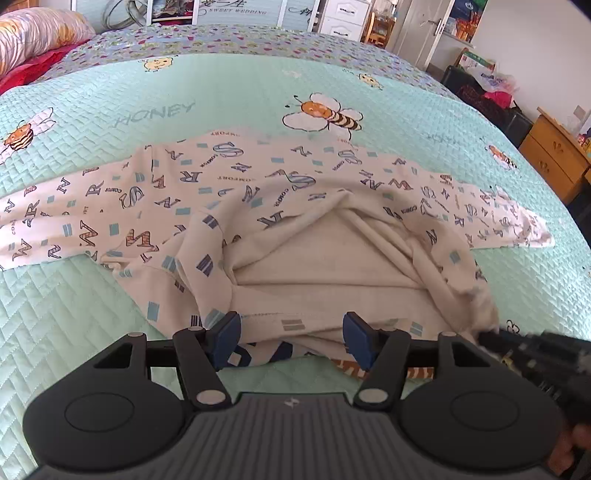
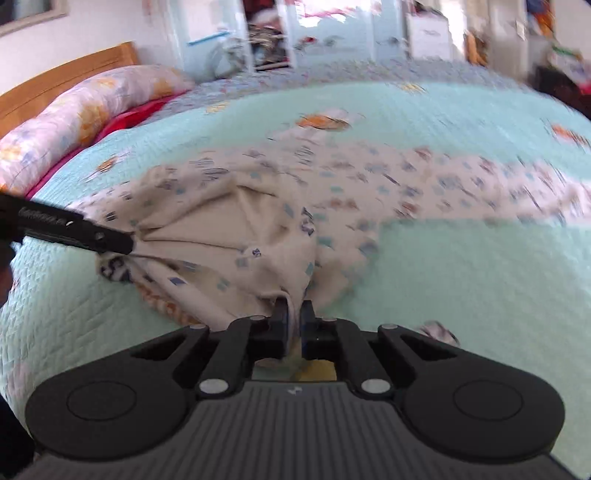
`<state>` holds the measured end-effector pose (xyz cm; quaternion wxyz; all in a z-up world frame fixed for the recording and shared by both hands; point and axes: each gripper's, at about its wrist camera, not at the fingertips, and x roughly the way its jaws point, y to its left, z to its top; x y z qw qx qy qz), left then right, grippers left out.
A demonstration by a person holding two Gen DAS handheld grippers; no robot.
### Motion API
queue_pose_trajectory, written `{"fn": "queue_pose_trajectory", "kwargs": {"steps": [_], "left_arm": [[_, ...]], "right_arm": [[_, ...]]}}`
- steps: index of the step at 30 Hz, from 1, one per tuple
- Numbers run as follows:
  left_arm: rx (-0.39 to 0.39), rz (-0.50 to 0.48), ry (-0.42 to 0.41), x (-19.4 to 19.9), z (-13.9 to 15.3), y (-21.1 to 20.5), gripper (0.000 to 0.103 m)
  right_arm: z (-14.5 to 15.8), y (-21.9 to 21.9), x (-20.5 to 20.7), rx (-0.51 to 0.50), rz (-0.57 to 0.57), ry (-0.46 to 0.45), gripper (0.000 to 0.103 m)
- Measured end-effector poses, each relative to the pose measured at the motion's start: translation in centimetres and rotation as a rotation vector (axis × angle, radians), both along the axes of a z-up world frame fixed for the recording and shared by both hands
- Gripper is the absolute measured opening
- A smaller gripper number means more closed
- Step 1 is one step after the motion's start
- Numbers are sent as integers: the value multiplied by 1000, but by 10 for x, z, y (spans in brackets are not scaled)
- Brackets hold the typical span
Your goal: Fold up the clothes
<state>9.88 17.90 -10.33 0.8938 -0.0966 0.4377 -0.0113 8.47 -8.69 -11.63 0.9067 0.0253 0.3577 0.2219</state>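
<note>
A white long-sleeved top (image 1: 258,184) printed with blue and grey letters lies spread across the mint bedspread (image 1: 221,81), sleeves out to both sides. Its near hem is turned up, showing the plain inside. My left gripper (image 1: 291,332) stands open over that hem, blue pads wide apart with the hem edge running between them. In the right wrist view, which is blurred, the left gripper (image 2: 125,245) reaches in from the left, where the top (image 2: 332,177) is gathered into creases. My right gripper (image 2: 294,317) is shut on a bunched fold of the hem. It also shows at the hem's right corner (image 1: 487,334).
A flowered pillow (image 1: 37,33) and a wooden headboard (image 2: 66,77) lie to the left. A wooden bedside cabinet (image 1: 554,147) and dark bags stand beyond the bed's right edge. Wardrobes and white drawers line the far wall. The bedspread (image 2: 461,277) is bare to the right of the top.
</note>
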Motion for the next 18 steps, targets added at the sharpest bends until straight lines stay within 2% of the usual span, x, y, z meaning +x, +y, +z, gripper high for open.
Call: {"fn": "queue_pose_trajectory", "kwargs": {"steps": [3, 4, 5, 6, 7, 9, 12, 14, 15, 16, 18], "left_arm": [[12, -1, 4, 2, 0, -1, 64], [16, 5, 4, 4, 0, -1, 64], [16, 13, 5, 6, 0, 1, 64], [14, 21, 8, 7, -1, 3, 64], [12, 30, 10, 8, -1, 5, 64], [21, 57, 15, 9, -3, 11, 65], [46, 101, 48, 12, -11, 22, 65], [44, 105, 61, 16, -19, 28, 64], [40, 104, 66, 19, -23, 32, 64], [36, 102, 70, 21, -28, 34, 64], [35, 104, 62, 20, -33, 38, 57]], "right_arm": [[15, -5, 4, 56, -31, -34, 20], [20, -4, 6, 69, -35, -49, 33], [24, 0, 11, 67, -31, -65, 52], [25, 5, 16, 52, -32, -73, 61], [24, 11, 22, 31, -38, -78, 68], [18, 21, 34, -1, -38, -77, 68], [6, 30, 50, -41, -46, -62, 62], [-2, 31, 57, -60, -60, -33, 22], [-5, 30, 59, -64, -71, -20, 17], [-6, 25, 58, -56, -84, -15, 16], [-6, 13, 53, -31, -104, -9, 13]]}}
